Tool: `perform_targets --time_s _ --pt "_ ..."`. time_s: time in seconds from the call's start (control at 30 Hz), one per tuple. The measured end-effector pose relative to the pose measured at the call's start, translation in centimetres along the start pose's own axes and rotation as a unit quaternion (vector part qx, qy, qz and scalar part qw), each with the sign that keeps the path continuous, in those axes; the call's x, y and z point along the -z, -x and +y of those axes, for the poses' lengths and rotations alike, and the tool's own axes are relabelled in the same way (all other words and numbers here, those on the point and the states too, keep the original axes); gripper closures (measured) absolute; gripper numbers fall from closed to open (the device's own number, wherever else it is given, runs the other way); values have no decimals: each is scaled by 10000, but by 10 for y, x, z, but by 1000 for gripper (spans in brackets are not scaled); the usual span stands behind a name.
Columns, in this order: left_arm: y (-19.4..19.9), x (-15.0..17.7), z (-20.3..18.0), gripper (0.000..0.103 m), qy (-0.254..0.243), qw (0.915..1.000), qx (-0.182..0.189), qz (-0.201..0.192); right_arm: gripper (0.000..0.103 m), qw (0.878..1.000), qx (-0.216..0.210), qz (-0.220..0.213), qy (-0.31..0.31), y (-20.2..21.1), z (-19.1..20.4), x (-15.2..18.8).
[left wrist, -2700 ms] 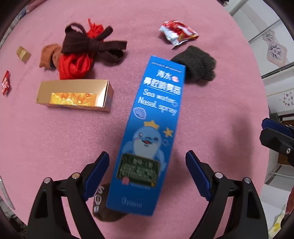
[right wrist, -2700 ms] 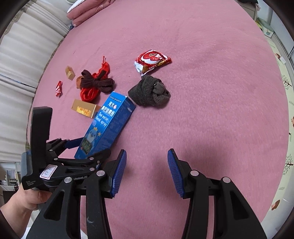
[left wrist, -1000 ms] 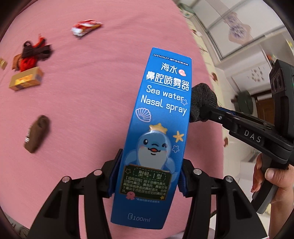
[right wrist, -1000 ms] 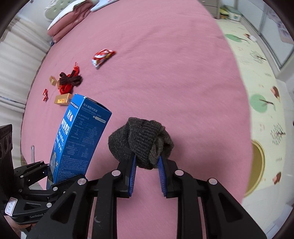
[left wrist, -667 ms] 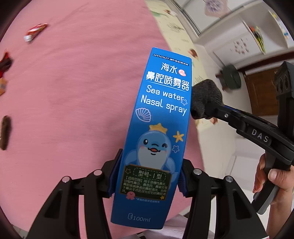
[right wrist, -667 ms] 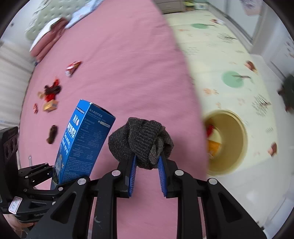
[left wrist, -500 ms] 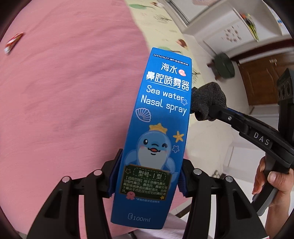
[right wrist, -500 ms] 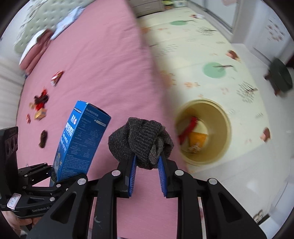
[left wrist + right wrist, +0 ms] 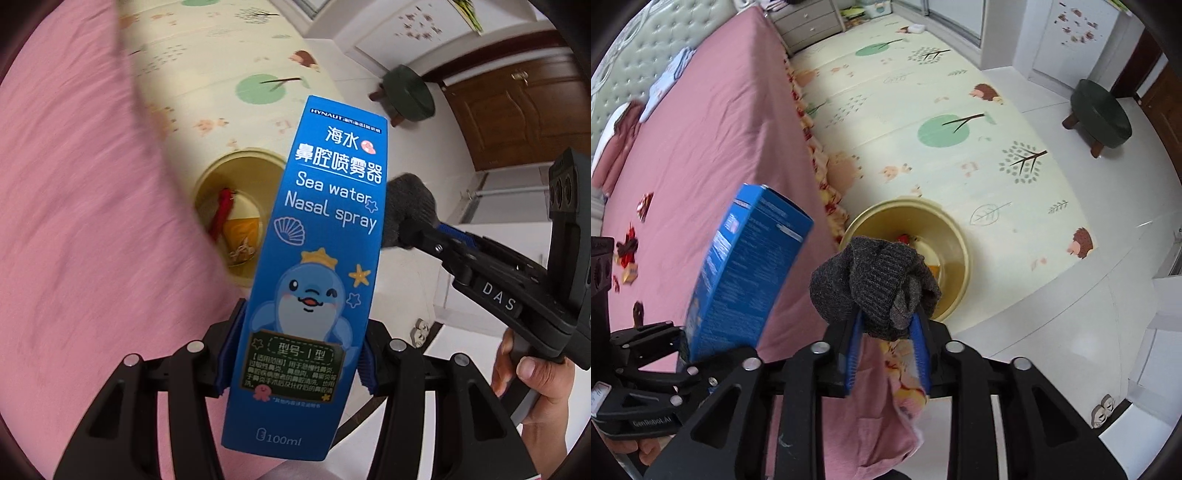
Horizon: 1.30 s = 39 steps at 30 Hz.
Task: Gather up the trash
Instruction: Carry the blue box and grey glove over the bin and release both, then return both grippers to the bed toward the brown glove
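My left gripper [image 9: 295, 354] is shut on a tall blue nasal spray box [image 9: 317, 258], held upright; the box also shows in the right wrist view [image 9: 746, 273]. My right gripper [image 9: 886, 347] is shut on a balled dark grey sock [image 9: 875, 284], which also shows in the left wrist view [image 9: 410, 214]. A yellow round bin [image 9: 953, 236] stands on the floor beside the bed, just beyond the sock, with red and orange items inside; it also shows in the left wrist view [image 9: 207, 177] left of the box.
The pink bed [image 9: 713, 140] lies to the left, with a red snack wrapper [image 9: 644, 206], a red and brown cloth bundle [image 9: 628, 247] and a gold box [image 9: 629, 275] on it. A patterned play mat [image 9: 942, 122] covers the floor. A dark green stool [image 9: 1100, 110] stands at the right.
Both grippers closed on the box and the sock, lifted them off the bed and swung right. The view has passed from the bed to the floor, and the yellow bin is now close.
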<state>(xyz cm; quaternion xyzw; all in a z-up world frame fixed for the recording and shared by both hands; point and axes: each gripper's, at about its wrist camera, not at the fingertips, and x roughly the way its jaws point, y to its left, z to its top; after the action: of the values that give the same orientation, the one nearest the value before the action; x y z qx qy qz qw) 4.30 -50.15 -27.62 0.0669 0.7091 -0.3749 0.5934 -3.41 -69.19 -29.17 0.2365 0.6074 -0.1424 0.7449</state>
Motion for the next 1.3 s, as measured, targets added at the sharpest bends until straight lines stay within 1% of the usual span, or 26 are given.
perform_targets --time_s 0.03,0.07,0.1,0.13,0.27,0.33,0.43,0.53,0.63,0.77,0.9,1.03,1.13,1.3 --pt "-1 -5 -5 38 -31 10000 -28 -11 53 10000 57 6 -25 0 -2 -3" --pt "-3 -10 -10 29 -93 9999 -114 -20 47 9999 153 -19 -62 0 -8 -6" --pt "-3 -14 -16 17 -164 9995 -266 -62 45 9996 224 -96 -105 2 -12 -8" --pt "-3 -17 -18 17 -217 9991 -344 -102 45 9995 237 -120 -153 4 -17 -10" --pt "1 -19 -17 17 -387 9979 -514 -59 46 9994 130 -140 -299 4 -25 -16" --pt "6 -15 -12 17 -417 9973 -592 -74 46 9993 51 -145 -328 5 -23 -18" --pt "16 -7 2 17 -371 9972 -637 -93 46 9996 -42 -120 -238 5 -10 -19" --pt "23 -2 13 17 -297 9969 -719 -149 46 9999 -120 -94 -18 6 13 -21" --pt "37 6 30 17 -111 9963 -804 -267 46 9993 -243 -110 247 8 43 -21" --pt "59 23 66 17 241 9957 -765 -453 46 9975 -475 -117 518 12 89 -18" --pt "81 45 107 17 592 9919 -949 -598 46 9935 -658 -24 925 7 142 -10" --pt "107 73 149 17 958 9850 -1192 -801 46 9878 -799 114 1329 1 195 1" --pt "126 96 182 17 1206 9791 -1351 -925 46 9801 -868 213 1774 -5 244 13" --pt "147 137 234 17 1606 9694 -1528 -1057 46 9678 -913 319 2323 -15 312 34"
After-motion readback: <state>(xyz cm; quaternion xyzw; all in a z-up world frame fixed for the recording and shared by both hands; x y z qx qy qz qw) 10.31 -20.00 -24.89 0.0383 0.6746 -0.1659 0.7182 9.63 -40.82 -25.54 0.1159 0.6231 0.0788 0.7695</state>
